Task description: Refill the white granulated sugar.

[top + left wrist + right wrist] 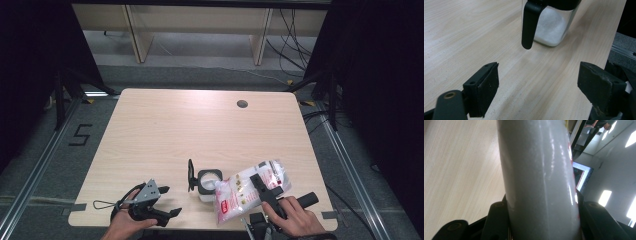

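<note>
Evenly lit from overhead in the high view, the pale surface (200, 130) bright against black, unlit surroundings, with short soft shadows. Soft focus on the near jaws in the left gripper view. Blurred and streaked with white glare on the bag (541, 177) in the right gripper view, bright ceiling lights behind.

Each black hand-held gripper (165, 200) has square rubber-padded jaws; the left one carries a grey triangular plate.

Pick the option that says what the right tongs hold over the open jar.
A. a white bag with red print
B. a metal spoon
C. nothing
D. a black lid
A: the right tongs clamp a white bag with red print, tilted toward the open jar of white granules.
</note>
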The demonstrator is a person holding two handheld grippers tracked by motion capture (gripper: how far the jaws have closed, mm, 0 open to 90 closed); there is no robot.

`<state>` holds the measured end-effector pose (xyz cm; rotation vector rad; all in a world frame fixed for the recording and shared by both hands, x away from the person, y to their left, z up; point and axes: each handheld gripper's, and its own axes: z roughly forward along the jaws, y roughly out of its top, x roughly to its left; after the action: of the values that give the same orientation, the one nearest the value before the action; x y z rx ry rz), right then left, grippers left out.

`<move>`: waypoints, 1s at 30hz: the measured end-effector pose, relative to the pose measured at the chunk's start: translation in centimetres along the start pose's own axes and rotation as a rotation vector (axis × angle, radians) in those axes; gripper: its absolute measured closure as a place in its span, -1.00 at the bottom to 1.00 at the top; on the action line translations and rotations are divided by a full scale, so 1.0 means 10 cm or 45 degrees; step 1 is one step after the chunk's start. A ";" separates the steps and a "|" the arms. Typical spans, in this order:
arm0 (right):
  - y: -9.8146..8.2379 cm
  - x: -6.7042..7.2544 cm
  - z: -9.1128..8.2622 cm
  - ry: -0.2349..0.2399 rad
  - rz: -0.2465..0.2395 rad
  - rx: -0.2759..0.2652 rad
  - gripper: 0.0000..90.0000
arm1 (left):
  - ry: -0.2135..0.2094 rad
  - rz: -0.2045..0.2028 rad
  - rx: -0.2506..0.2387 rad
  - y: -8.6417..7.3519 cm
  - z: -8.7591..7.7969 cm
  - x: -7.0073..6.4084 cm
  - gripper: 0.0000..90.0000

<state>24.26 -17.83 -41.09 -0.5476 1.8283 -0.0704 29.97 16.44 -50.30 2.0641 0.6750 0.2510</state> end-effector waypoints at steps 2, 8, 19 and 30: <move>0.00 -0.02 0.00 -0.006 -0.011 -0.003 0.30 | 0.000 -0.003 0.000 0.00 0.00 0.00 -0.63; 0.02 -0.02 -0.03 0.002 -0.018 0.027 0.30 | 0.001 0.001 0.000 0.00 0.00 0.00 -0.63; 0.04 -0.04 -0.05 -0.003 -0.018 0.027 0.30 | -0.003 0.000 0.003 0.00 0.00 0.00 -0.63; 0.03 -0.05 -0.03 -0.003 -0.033 0.009 0.30 | 0.000 -0.001 0.000 0.00 0.00 0.00 -0.63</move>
<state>23.97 -17.50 -40.64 -0.5663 1.8184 -0.0936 29.98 16.41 -50.30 2.0635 0.6759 0.2507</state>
